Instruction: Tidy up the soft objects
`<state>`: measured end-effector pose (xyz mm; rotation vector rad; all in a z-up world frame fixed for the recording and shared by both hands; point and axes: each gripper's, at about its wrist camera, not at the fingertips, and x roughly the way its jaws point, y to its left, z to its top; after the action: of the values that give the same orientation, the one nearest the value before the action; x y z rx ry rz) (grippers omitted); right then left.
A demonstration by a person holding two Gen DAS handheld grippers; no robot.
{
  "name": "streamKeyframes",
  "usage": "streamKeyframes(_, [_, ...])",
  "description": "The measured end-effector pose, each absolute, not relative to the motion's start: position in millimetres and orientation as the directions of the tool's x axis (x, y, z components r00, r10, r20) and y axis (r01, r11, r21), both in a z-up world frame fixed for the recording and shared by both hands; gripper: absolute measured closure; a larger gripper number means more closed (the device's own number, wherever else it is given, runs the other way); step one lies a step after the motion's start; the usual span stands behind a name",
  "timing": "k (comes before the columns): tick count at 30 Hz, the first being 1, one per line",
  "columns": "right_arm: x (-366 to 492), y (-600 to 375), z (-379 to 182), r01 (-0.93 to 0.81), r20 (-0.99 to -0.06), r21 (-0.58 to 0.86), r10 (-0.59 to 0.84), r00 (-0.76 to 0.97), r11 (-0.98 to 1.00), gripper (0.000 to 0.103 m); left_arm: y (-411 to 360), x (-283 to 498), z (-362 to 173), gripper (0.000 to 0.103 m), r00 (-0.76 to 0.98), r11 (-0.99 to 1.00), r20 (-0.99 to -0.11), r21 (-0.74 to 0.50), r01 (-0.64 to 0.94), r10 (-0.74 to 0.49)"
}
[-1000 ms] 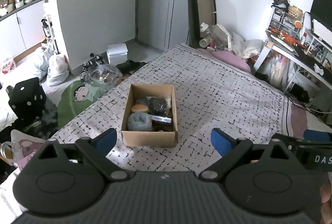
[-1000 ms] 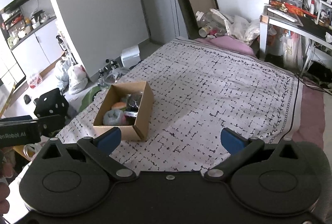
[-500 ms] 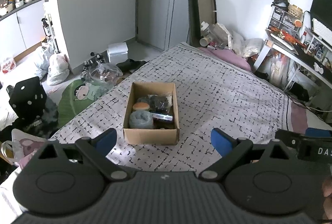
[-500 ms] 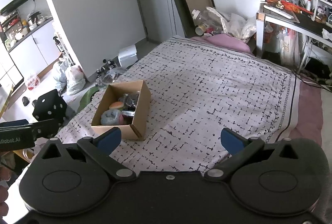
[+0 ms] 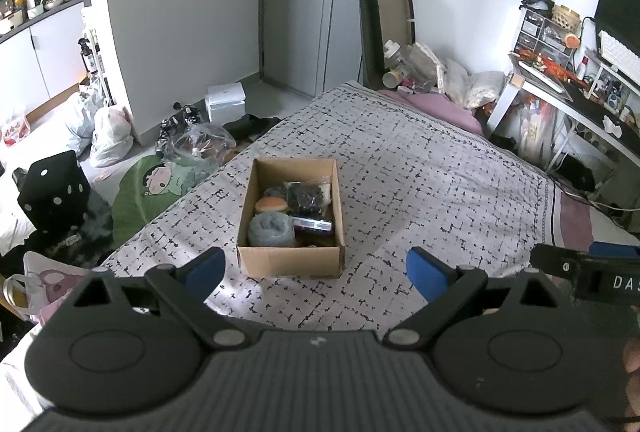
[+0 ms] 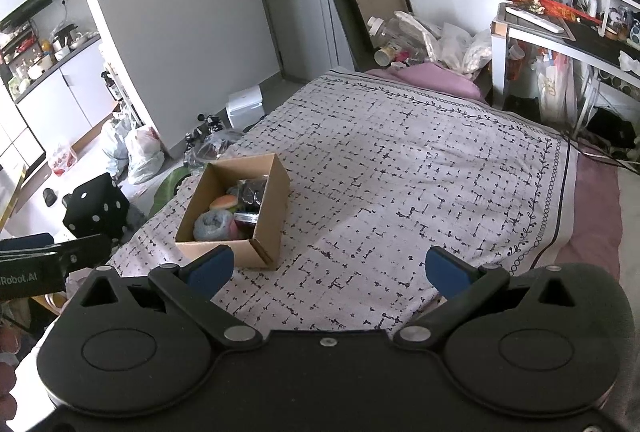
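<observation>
I am holding the left gripper (image 5: 316, 266) and the right gripper (image 6: 327, 269) above the near edge of the bed (image 5: 440, 168), both with fingers apart and empty, while the cardboard box (image 5: 291, 262) of soft things is sitting just ahead, so next I think I am needing to reach down into it.

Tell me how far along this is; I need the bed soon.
Done: soft items such as a grey bundle sit in the cardboard box. In hand: nothing; left gripper and right gripper are open. Left: no loose items on the bedspread.

Bedspread (image 5: 440, 192) right of cardboard box (image 5: 291, 266) clear; box top open.
</observation>
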<state>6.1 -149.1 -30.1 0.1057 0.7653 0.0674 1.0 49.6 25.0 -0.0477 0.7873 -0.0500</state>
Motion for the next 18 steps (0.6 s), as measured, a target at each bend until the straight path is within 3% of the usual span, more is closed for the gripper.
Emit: streamKeyframes(18, [4.8, -149.8, -30.6, -0.018, -0.689, 0.116, 0.094, 0.718, 0.993, 0.000, 47.7, 0.3, 27.4, 0.007, 0.707, 0.998, -0.704, -0.062, 0.029, -0.064])
